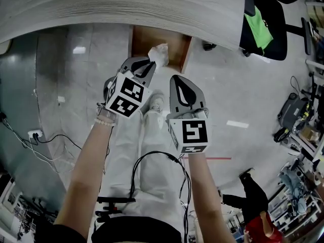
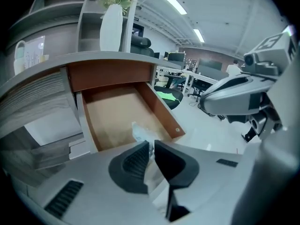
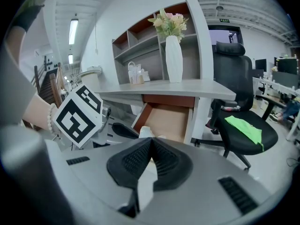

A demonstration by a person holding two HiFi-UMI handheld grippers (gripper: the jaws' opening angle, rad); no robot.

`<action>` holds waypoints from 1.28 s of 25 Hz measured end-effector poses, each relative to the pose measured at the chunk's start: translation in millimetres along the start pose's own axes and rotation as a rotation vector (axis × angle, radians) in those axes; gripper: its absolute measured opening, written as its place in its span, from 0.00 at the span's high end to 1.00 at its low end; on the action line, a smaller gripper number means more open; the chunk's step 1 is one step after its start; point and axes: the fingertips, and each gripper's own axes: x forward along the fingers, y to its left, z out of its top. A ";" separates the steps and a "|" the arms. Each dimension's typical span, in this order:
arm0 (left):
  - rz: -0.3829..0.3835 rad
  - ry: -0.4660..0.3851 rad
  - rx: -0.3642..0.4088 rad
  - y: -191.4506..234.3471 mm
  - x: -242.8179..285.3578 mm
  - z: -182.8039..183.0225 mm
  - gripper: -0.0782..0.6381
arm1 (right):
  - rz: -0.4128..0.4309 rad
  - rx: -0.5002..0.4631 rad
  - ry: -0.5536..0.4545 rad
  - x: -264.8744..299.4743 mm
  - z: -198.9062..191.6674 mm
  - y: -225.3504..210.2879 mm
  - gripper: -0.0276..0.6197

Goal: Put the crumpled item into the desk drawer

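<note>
Head view first: one pale counter (image 1: 126,4) runs across the top, and one drawer (image 1: 186,49) stands pulled out beneath it. Two claws reach toward it. The left claw (image 1: 150,64) pinches one white crumpled item (image 1: 160,53) and holds it over the drawer's open inside, near the front edge. The right claw (image 1: 183,84) sits just beside and slightly behind, closed and empty. One office chair (image 1: 273,22) carrying one green cloth (image 1: 257,20) stands off to the right, well apart. One black cable (image 1: 152,158) loops across the person's white trousers (image 1: 144,186).

Left gripper view: the jaws are nearly together, with the crumpled item squeezed between the pads and its tip poking out above the brown drawer floor. One white vase (image 2: 111,27) of flowers stands on the counter above. The right gripper's grey body crosses the right side.

Right gripper view: the pads meet with nothing between them. The crumpled item shows just past their tips, in front of the drawer, and the left gripper's marker cube (image 3: 77,114) sits at the left.
</note>
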 end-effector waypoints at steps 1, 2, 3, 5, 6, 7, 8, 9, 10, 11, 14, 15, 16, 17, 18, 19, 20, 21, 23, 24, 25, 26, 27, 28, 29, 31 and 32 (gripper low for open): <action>0.004 -0.001 -0.007 0.5 0.0 0.3 0.82 | 0.000 0.001 -0.001 0.2 -0.1 -0.1 0.95; 0.010 -0.001 -0.011 0.7 -0.3 0.3 0.79 | 0.000 0.002 -0.001 0.2 -0.2 0.2 0.95; 0.017 0.001 -0.011 0.6 -0.7 0.0 0.77 | 0.000 0.002 -0.002 -0.1 -0.2 0.6 0.95; 0.038 0.006 -0.007 1.1 -1.7 -1.3 0.74 | 0.000 0.002 -0.003 -1.3 0.0 1.1 0.95; 0.049 0.008 -0.010 2.2 -2.2 -2.3 0.72 | 0.000 0.002 -0.004 -1.8 0.1 1.0 0.95; 0.059 0.009 -0.018 4.0 -2.8 -3.2 0.68 | 0.001 0.002 -0.004 -2.1 0.1 0.6 0.95; 0.068 0.009 -0.027 6.0 -3.7 -4.2 0.65 | 0.000 0.002 -0.004 -2.5 -0.1 0.1 0.95; 0.074 0.009 -0.034 8.0 -4.9 -5.1 0.63 | 0.000 0.003 -0.003 -2.9 -0.4 -0.2 0.95; 0.080 0.008 -0.038 9.8 -6.4 -6.1 0.62 | -0.001 0.003 -0.002 -3.2 -0.7 -0.3 0.95; 0.085 0.008 -0.041 11.5 -8.1 -7.0 0.61 | -0.001 0.003 -0.002 -3.5 -1.0 -0.2 0.95; 0.100 0.003 -0.050 15.7 -13.8 -9.9 0.60 | 0.001 0.003 -0.002 -3.8 -1.3 0.8 0.95; 0.104 0.002 -0.053 16.8 -15.7 -10.9 0.59 | 0.001 0.002 -0.003 -3.7 -1.1 1.1 0.95; 0.109 0.000 -0.055 17.7 -17.6 -11.7 0.59 | 0.002 0.001 -0.003 -3.4 -0.8 1.4 0.95; 0.114 -0.001 -0.057 18.5 -19.6 -12.6 0.59 | 0.002 0.001 -0.004 -3.2 -0.6 1.6 0.95; 0.118 -0.003 -0.059 19.0 -21.7 -13.5 0.59 | 0.003 0.000 -0.004 -3.0 -0.4 1.7 0.95; 0.122 -0.003 -0.064 19.3 -23.6 -14.7 0.59 | 0.003 0.000 -0.004 -2.8 -0.4 1.9 0.95; 0.125 -0.004 -0.069 19.5 -25.2 -15.9 0.59 | 0.003 0.000 -0.004 -2.7 -0.4 2.2 0.95; 0.127 -0.007 -0.071 19.8 -26.1 -16.9 0.58 | 0.003 0.000 -0.004 -2.5 -0.4 2.5 0.95; 0.133 -0.010 -0.070 21.0 -27.0 -18.5 0.53 | 0.004 -0.001 -0.004 -2.3 -0.4 2.9 0.95; 0.137 -0.012 -0.069 21.9 -27.5 -18.7 0.52 | 0.004 -0.001 -0.004 -2.3 -0.3 3.2 0.95; 0.140 -0.018 -0.071 22.8 -28.0 -17.8 0.50 | 0.004 -0.001 -0.004 -2.4 -0.1 3.6 0.95; 0.141 -0.029 -0.075 23.6 -28.9 -15.9 0.50 | 0.004 -0.001 -0.004 -2.6 0.2 4.0 0.95; 0.142 -0.043 -0.081 24.5 -30.1 -13.5 0.49 | 0.004 -0.001 -0.004 -2.9 0.3 4.4 0.95; 0.144 -0.057 -0.091 25.5 -31.5 -11.3 0.49 | 0.004 -0.001 -0.003 -3.3 0.3 4.6 0.95; 0.147 -0.070 -0.103 26.6 -33.0 -9.2 0.49 | 0.004 -0.001 -0.003 -3.6 0.0 4.6 0.95; 0.155 -0.097 -0.126 28.8 -36.0 -5.7 0.50 | 0.003 -0.002 -0.003 -3.6 -0.5 4.4 0.95; 0.160 -0.107 -0.131 30.0 -37.5 -4.4 0.52 | 0.003 -0.003 -0.003 -3.5 -0.8 4.5 0.95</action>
